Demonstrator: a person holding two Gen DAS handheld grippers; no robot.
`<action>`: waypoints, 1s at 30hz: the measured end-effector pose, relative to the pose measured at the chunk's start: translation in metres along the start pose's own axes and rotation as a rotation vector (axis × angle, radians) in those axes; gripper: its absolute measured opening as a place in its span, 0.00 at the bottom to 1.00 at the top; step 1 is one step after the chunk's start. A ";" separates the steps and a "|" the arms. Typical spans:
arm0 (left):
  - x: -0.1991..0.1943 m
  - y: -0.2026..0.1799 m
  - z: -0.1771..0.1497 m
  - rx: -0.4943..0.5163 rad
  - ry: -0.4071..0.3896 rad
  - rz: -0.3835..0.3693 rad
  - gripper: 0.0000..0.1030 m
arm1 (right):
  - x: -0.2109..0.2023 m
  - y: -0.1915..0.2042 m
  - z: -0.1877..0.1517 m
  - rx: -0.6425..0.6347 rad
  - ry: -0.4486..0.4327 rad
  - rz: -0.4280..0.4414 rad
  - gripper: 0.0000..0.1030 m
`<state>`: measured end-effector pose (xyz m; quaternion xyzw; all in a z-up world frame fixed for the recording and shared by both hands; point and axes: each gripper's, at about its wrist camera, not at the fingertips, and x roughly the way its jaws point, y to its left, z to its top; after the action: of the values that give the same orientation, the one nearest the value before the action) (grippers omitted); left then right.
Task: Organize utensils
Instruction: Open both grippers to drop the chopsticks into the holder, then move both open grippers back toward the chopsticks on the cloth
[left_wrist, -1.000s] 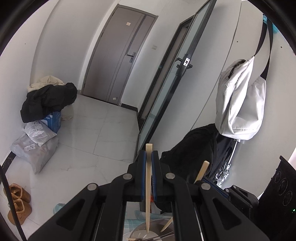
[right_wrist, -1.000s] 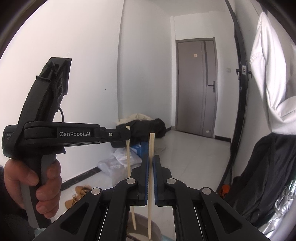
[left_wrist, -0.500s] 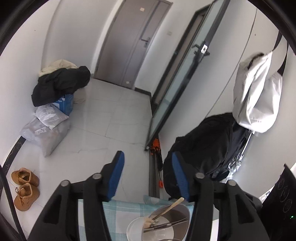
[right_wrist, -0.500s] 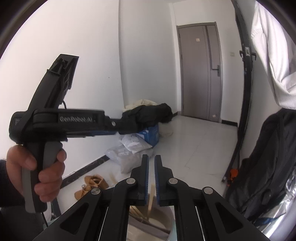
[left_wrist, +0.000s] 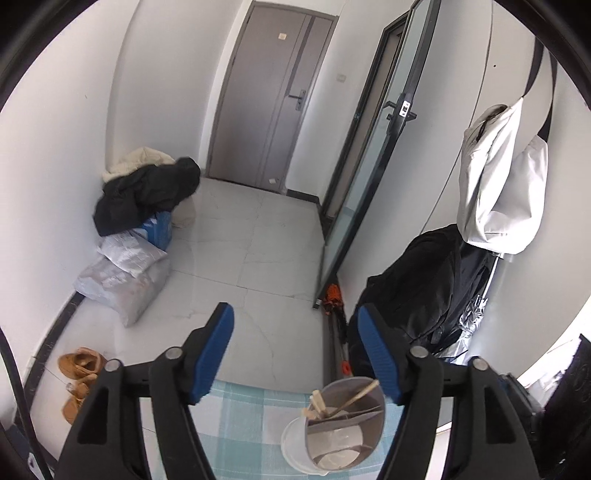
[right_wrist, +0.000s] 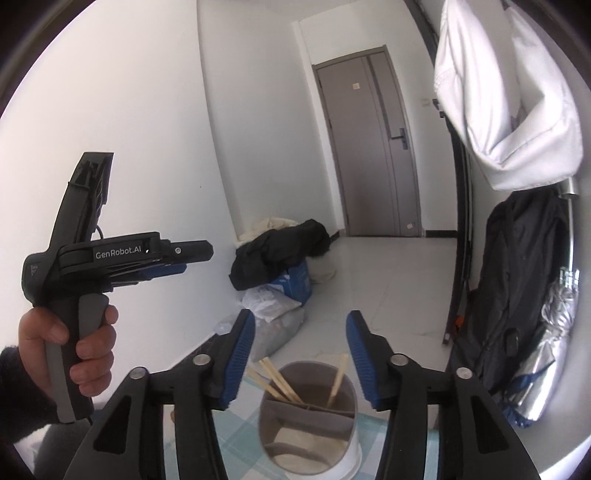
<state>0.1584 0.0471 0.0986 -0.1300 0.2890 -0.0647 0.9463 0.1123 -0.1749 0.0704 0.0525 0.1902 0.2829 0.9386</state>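
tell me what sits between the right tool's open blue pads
In the right wrist view, the grey divided utensil holder with wooden chopsticks shows below the right tool.

Home hallway: entry door (left_wrist: 266, 96), shoes (left_wrist: 79, 365), hanging coats (left_wrist: 498, 177)

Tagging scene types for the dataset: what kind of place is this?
Likely a home entryway or hallway, not a kitchen. A grey entry door closes off a tiled floor, shoes sit by the wall, and jackets hang on a rack. The utensil holder stands on a checked cloth in front.
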 end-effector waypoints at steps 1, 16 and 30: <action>-0.005 -0.002 -0.002 0.009 -0.008 0.010 0.68 | -0.008 0.002 -0.001 0.004 -0.009 -0.004 0.55; -0.056 -0.015 -0.026 0.041 -0.039 0.037 0.78 | -0.066 0.022 -0.014 0.054 -0.047 -0.026 0.78; -0.085 -0.020 -0.067 0.092 -0.094 0.072 0.88 | -0.096 0.042 -0.056 0.105 -0.047 -0.065 1.00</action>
<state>0.0495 0.0304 0.0953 -0.0786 0.2456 -0.0377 0.9654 -0.0045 -0.1931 0.0585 0.1019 0.1844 0.2408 0.9474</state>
